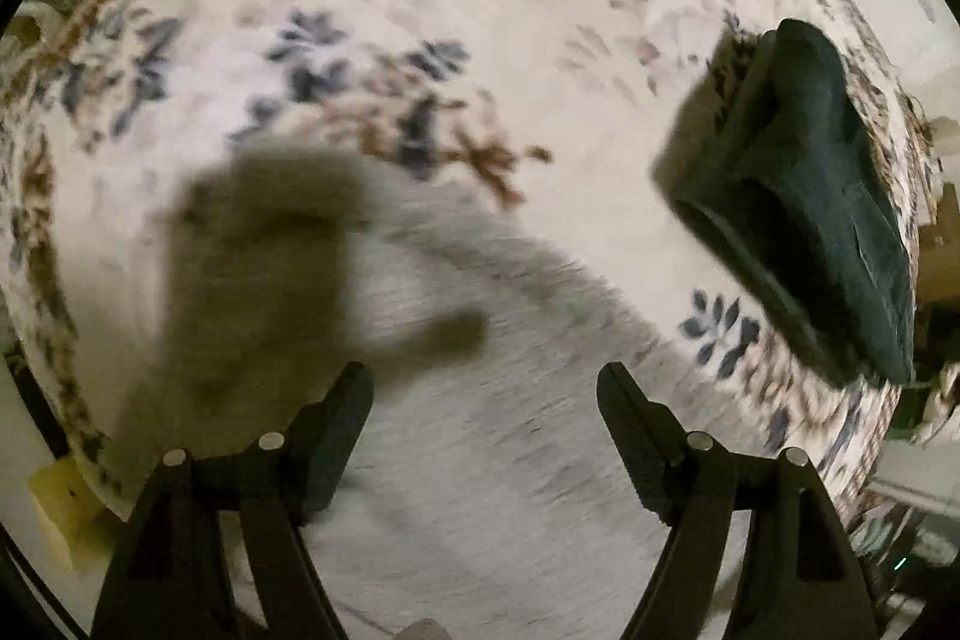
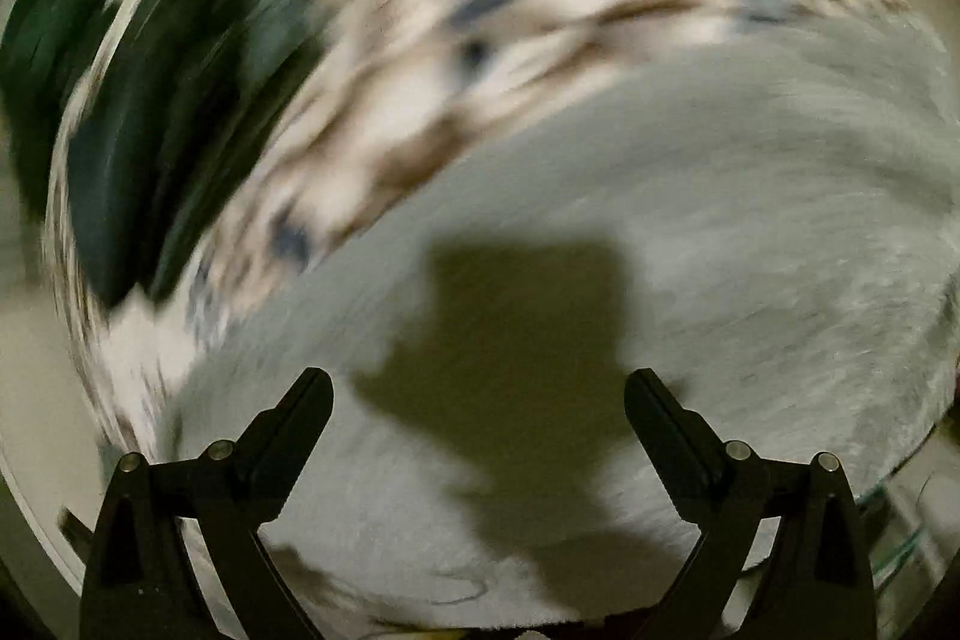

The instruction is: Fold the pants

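**Both grippers open above pale grey pants on a floral cloth**

The left gripper (image 1: pixel 483 388) points steeply down with its jaws standing wide apart and nothing between them. Directly beneath it lie the grey pants (image 1: pixel 510 460), a pale, softly textured fabric that spreads from under the fingers toward the lower middle of the left wrist view. The gripper's shadow falls across the cloth to the left of the fingers.

The right gripper (image 2: pixel 479 394) is likewise spread wide and empty, aimed down at the same grey pants (image 2: pixel 690 220), which fill the lower and right parts of the right wrist view. Their surface looks flat and smooth, though heavy motion blur makes any fold line hard to confirm.

The pants rest on a floral bedspread (image 1: pixel 420 10) printed with blue and brown leaves on cream. A dark green folded garment (image 1: pixel 804 196) lies well apart from the left gripper, near the bedspread's right edge; in the right wrist view it appears as a dark smear (image 2: pixel 150 112) at the upper left.
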Demonstrator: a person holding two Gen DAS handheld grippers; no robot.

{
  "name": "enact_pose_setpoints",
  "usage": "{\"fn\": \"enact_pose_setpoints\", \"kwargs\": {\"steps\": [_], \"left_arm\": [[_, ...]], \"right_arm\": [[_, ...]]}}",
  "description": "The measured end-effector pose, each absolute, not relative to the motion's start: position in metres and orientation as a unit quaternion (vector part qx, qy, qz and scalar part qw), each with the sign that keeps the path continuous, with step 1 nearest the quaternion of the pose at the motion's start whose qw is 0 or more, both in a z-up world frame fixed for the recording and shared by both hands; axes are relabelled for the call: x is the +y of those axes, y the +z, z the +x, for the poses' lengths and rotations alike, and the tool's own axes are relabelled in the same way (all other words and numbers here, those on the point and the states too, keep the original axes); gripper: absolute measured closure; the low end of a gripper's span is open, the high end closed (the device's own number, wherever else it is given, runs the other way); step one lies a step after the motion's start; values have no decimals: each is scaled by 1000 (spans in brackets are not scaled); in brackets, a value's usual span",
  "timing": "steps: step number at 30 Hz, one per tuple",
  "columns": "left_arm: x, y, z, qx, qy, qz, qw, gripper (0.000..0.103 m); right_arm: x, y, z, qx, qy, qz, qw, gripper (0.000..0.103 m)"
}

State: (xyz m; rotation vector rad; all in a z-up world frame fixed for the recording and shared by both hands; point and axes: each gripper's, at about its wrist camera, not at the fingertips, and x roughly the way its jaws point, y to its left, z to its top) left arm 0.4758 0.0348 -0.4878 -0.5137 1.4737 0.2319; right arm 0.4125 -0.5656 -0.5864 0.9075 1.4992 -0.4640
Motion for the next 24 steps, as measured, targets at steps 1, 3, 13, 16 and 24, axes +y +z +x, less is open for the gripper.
{"fn": "enact_pose_setpoints", "kwargs": {"steps": [1,3,13,16,24], "left_arm": [[27,-493,485,668,109,-233,698,27],[11,-502,499,677,117,-243,684,27],[-71,-540,512,742,140,-279,594,27],[-90,-560,511,754,144,-279,577,31],[-80,-542,488,709,127,-262,642,98]], "right_arm": [[-586,-588,407,642,-220,412,609,4],[-605,-594,404,629,-232,435,601,4],[-670,-612,411,596,-307,517,532,4],[-675,-615,414,590,-330,535,507,4],[-659,-593,428,601,-359,509,501,87]]}}
